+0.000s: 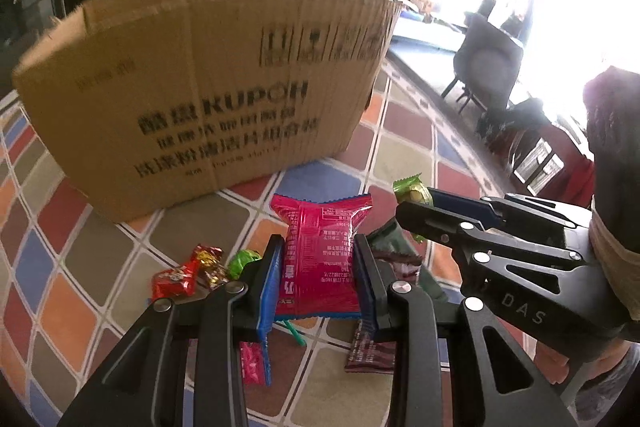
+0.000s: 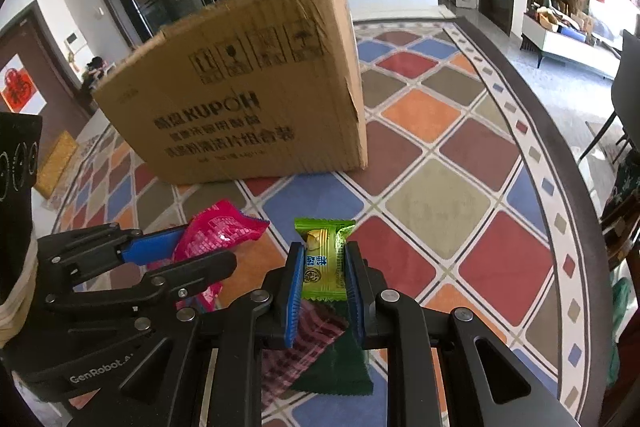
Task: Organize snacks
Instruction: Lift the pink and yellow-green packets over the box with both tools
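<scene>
A round rug (image 2: 440,131) of coloured diamond patches, red, blue, orange, brown and olive with pale lines between them, covers the floor. On it, toward 12 o'clock from both grippers, stands a big brown cardboard box (image 1: 208,87) with black printing and handling symbols on its front; its top flaps are open.

The left gripper (image 1: 320,263) is clenched on a pink packet (image 1: 320,255). The packet is glossy magenta foil with small white print, a sawtooth top edge and a blue strip along the bottom. It stands upright between the blue-padded fingers (image 1: 269,291), clear of the rug, in front of the box.

The right gripper (image 2: 323,281) is clenched on a green candy (image 2: 322,259). The wrapper is shiny yellow-green with a gold emblem, blue lettering and zigzag ends; it too stands upright between the pads, above the rug and in front of the box. In the left wrist view the right gripper lies at 3 o'clock, the candy poking out past its tips.

More snacks lie on the rug under the grippers. At 9 o'clock of the pink packet are red and gold wrapped sweets (image 1: 188,269) and a bright green sweet (image 1: 242,261). At 6 o'clock of the green candy lie a dark green packet (image 2: 340,367) and a dark brown packet (image 1: 370,351). A small pink sachet (image 1: 252,363) shows below the left finger.
</scene>
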`<act>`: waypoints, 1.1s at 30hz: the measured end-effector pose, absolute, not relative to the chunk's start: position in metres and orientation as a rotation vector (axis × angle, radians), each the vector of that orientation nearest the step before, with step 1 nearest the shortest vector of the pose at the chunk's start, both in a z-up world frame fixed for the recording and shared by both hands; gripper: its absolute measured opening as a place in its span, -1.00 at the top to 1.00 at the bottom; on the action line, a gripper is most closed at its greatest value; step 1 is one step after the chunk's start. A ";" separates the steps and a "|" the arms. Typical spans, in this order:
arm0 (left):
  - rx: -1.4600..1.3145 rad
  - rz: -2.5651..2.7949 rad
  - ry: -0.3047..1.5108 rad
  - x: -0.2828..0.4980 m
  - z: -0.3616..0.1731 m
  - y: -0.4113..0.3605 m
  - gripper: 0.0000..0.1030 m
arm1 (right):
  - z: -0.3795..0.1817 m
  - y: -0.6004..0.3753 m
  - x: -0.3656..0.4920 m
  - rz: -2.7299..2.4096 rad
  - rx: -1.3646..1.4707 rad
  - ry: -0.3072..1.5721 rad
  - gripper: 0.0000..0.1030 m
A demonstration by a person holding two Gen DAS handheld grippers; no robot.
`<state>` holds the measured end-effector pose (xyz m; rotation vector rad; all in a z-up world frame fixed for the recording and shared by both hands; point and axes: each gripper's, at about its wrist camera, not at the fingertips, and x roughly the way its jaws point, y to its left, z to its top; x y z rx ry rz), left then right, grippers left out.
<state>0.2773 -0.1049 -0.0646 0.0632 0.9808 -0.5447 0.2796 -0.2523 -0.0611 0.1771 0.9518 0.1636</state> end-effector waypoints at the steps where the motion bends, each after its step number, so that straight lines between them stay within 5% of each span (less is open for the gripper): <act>1: 0.061 -0.543 0.969 0.276 -0.060 -0.103 0.35 | -0.057 -0.251 0.278 0.165 0.176 0.942 0.59; 33: 0.001 -0.437 0.620 0.275 0.068 -0.051 0.35 | 0.064 -0.219 0.289 0.237 0.158 0.641 0.59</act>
